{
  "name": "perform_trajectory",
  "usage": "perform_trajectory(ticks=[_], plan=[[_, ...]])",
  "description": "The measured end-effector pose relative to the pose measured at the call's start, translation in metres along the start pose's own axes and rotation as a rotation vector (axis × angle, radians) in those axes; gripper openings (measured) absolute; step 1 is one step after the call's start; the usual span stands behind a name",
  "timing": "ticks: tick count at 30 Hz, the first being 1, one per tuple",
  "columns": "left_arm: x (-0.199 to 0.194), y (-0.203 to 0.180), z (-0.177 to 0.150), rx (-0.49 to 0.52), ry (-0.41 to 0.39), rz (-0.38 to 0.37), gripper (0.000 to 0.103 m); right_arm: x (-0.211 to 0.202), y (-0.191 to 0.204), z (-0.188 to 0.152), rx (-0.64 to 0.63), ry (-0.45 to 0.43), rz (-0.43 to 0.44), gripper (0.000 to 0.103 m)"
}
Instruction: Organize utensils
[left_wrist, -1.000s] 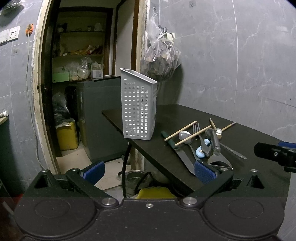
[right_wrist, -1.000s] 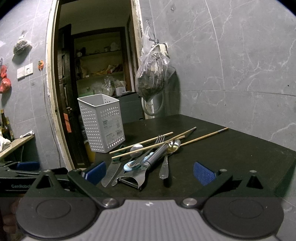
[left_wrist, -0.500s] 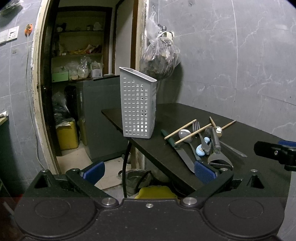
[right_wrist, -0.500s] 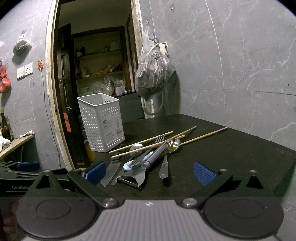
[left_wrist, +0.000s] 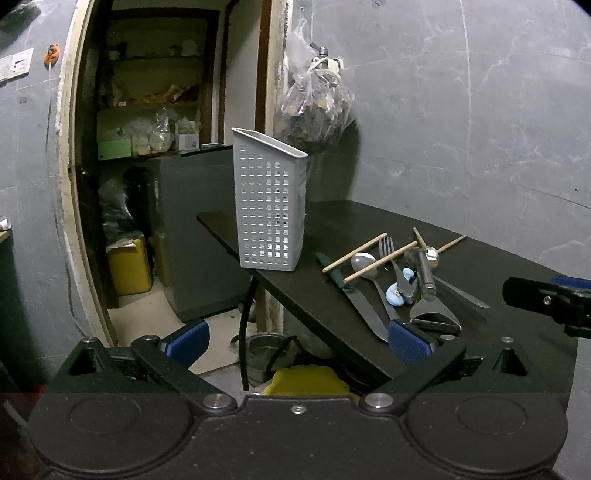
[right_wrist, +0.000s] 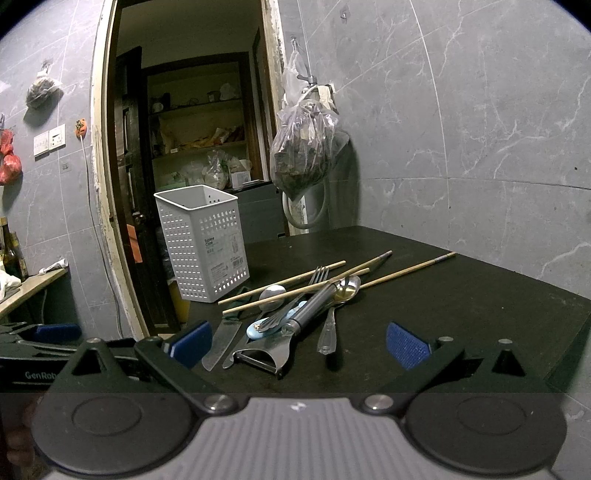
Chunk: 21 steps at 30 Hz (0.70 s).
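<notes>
A white perforated utensil holder (left_wrist: 271, 206) (right_wrist: 203, 245) stands upright near the left edge of the black table (right_wrist: 461, 291). To its right lies a pile of utensils: a peeler (right_wrist: 291, 332), a knife (right_wrist: 221, 338), a fork (right_wrist: 295, 299), spoons (right_wrist: 340, 299) and wooden chopsticks (right_wrist: 402, 269). My left gripper (left_wrist: 297, 338) hangs open off the table's left edge, short of the pile. My right gripper (right_wrist: 299, 343) is open just in front of the peeler and knife, holding nothing.
A plastic bag (right_wrist: 304, 155) hangs on the grey tiled wall behind the table. An open doorway (left_wrist: 155, 147) to a pantry lies left. A yellow container (left_wrist: 129, 266) and a metal bowl (left_wrist: 267, 350) sit on the floor below the table edge.
Both views shifted only slightly; the left gripper drifted a little so the holder sits marginally left in its view. Nothing was grasped or moved.
</notes>
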<state>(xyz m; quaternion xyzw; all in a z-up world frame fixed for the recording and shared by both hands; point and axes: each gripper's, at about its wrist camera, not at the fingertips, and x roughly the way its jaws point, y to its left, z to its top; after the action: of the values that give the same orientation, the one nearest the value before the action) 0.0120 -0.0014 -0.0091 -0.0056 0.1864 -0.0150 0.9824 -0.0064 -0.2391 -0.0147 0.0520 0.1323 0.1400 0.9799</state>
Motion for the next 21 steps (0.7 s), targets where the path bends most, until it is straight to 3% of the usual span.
perform_trajectory(ticks=[15,21], plan=[[0.005,-0.003,0.002,0.008,0.022,0.005,0.102,-0.004,0.006,0.010,0.001,0.004,0.000,0.103],[0.010,-0.002,0.002,0.005,0.037,0.004,0.102,0.004,-0.004,-0.005,0.006,0.012,-0.002,0.103]])
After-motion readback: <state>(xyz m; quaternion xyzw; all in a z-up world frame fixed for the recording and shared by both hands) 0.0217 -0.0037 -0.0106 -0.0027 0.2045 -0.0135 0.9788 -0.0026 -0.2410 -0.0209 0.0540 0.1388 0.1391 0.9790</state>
